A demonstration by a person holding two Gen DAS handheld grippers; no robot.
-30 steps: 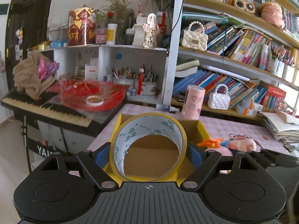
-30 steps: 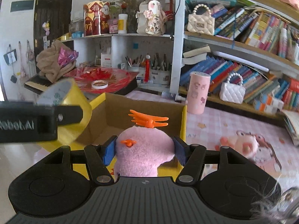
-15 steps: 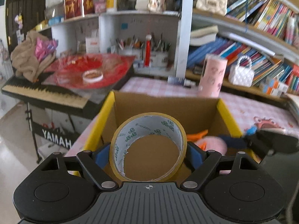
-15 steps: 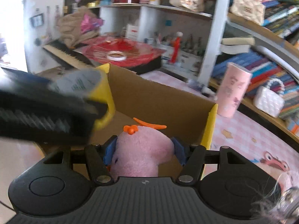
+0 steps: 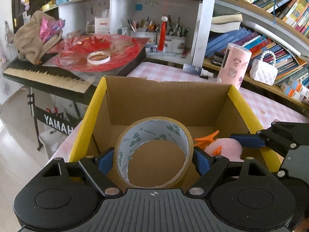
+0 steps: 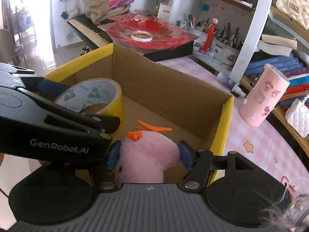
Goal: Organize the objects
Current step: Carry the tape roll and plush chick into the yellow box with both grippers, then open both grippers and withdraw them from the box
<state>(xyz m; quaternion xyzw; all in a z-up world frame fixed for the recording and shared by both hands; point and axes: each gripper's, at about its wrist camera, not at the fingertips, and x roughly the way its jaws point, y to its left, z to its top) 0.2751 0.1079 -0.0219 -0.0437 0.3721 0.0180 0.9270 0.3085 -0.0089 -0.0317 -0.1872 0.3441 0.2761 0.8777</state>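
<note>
Both loads were found held over the open cardboard box [image 5: 168, 104], which sat on the pink checked table [image 6: 256, 147]. The left gripper [image 5: 153, 157] pinched the roll of tape [image 5: 152, 150] across its outer wall, one blue pad at 9 o'clock and the other at 3 o'clock of the roll, core facing the camera. The right gripper [image 6: 148, 155] was clamped on the pink plush toy [image 6: 146, 154], pads pressed into its sides, orange crest toward 12 o'clock. In the right wrist view the tape sat at 10 o'clock of the toy, just beside it, both inside the box's yellow-edged rim.

Step in hand, as judged: delivery into the box, at the lowering stage; neither item appeared to rest on the box floor, though contact could not be confirmed.

The next move would call for sinking each load to the bare cardboard floor, then spreading the fingers. The two grippers stood close together, so a staggered release seemed prudent. The roll, held on edge, could trundle once freed; tipping it flat first would be advisable. The toy should settle without trouble, being soft
</note>
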